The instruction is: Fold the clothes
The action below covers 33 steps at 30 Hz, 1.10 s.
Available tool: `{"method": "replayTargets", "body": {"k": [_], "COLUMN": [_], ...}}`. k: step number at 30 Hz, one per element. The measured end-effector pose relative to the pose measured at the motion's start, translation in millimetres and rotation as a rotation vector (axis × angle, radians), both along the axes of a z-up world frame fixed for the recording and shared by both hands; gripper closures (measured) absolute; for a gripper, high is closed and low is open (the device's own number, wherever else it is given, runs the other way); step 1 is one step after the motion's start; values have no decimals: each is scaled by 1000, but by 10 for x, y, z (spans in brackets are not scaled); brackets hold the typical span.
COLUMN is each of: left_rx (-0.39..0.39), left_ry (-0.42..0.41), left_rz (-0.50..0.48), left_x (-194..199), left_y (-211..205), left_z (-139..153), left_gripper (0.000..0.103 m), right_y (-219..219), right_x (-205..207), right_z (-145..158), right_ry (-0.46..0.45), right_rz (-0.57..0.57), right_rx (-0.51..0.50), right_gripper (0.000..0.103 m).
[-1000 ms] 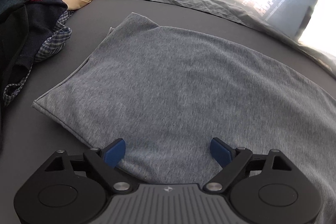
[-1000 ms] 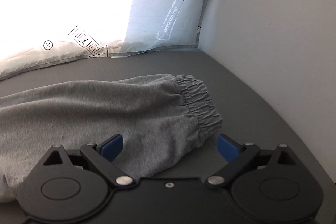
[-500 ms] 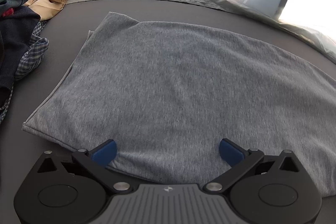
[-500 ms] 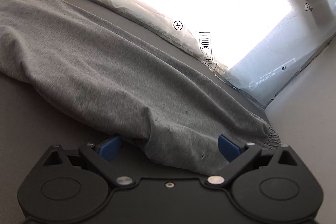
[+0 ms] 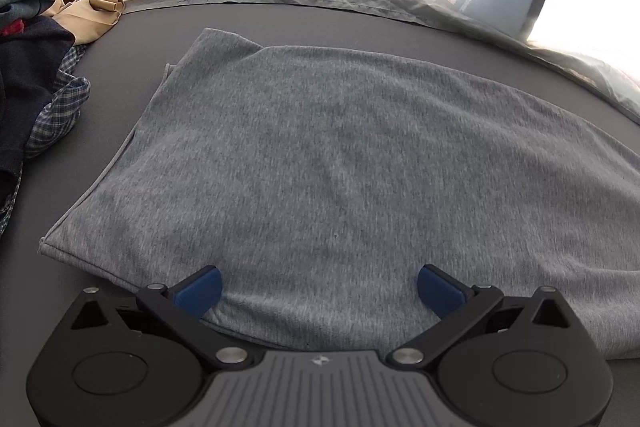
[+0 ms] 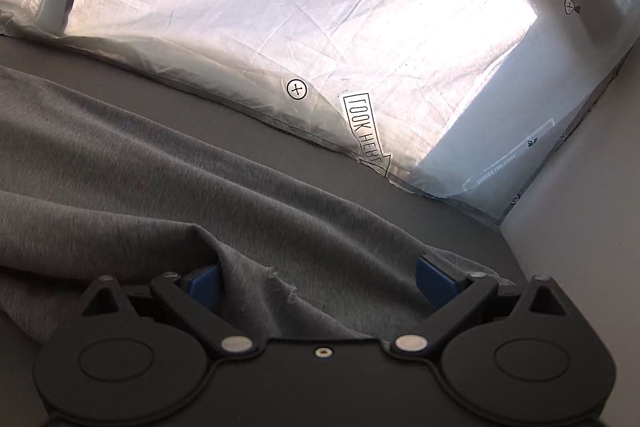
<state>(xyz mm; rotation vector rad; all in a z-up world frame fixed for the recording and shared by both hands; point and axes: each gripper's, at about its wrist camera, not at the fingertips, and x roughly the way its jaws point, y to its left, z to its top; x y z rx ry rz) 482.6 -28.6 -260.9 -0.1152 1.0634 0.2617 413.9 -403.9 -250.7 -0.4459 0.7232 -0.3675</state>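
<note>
Grey sweatpants (image 5: 340,163) lie flat on the dark grey table (image 5: 280,23). In the left wrist view my left gripper (image 5: 318,287) is open, its blue fingertips (image 5: 198,289) spread over the near edge of the waist end. In the right wrist view the same grey sweatpants (image 6: 200,187) stretch away to the left. My right gripper (image 6: 318,283) is open with the leg end bunched between its blue fingertips (image 6: 434,281); the cuff is hidden under it.
A pile of other clothes (image 5: 36,67), denim, navy, plaid and tan, lies at the left of the table. A bright printed sheet (image 6: 320,7) hangs along the back edge. A white wall (image 6: 592,227) borders the table on the right.
My right gripper has turned from the cuff end to look along the leg and moved in, so the fabric now bunches between its open fingers. My left gripper shifted slightly along the waist edge.
</note>
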Motion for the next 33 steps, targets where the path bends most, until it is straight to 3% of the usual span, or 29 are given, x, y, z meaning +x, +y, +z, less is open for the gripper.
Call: {"method": "replayTargets", "body": {"k": [7, 14, 18, 22, 28, 33], "left_rx": [0, 1, 1, 0, 0, 0], "left_ry": [1, -1, -4, -4, -6, -11], "left_rz": [-9, -22, -27, -33, -45, -55], "left_x": [14, 15, 11, 14, 16, 19], "left_y": [5, 13, 13, 18, 15, 16], "left_z": [-1, -2, -2, -3, -5, -12], "left_gripper": [0, 0, 0, 0, 0, 0], "right_y": [205, 239, 285, 275, 92, 35], "right_x": [-275, -39, 71, -15, -487, -770], "right_z": [-261, -351, -382, -430, -354, -175], "right_ry": [67, 85, 134, 193, 227, 221], "right_rz": [32, 24, 53, 37, -93, -118], "right_rx": [0, 10, -89, -251, -422, -296], "right_gripper": [4, 4, 1, 1, 1, 1]}}
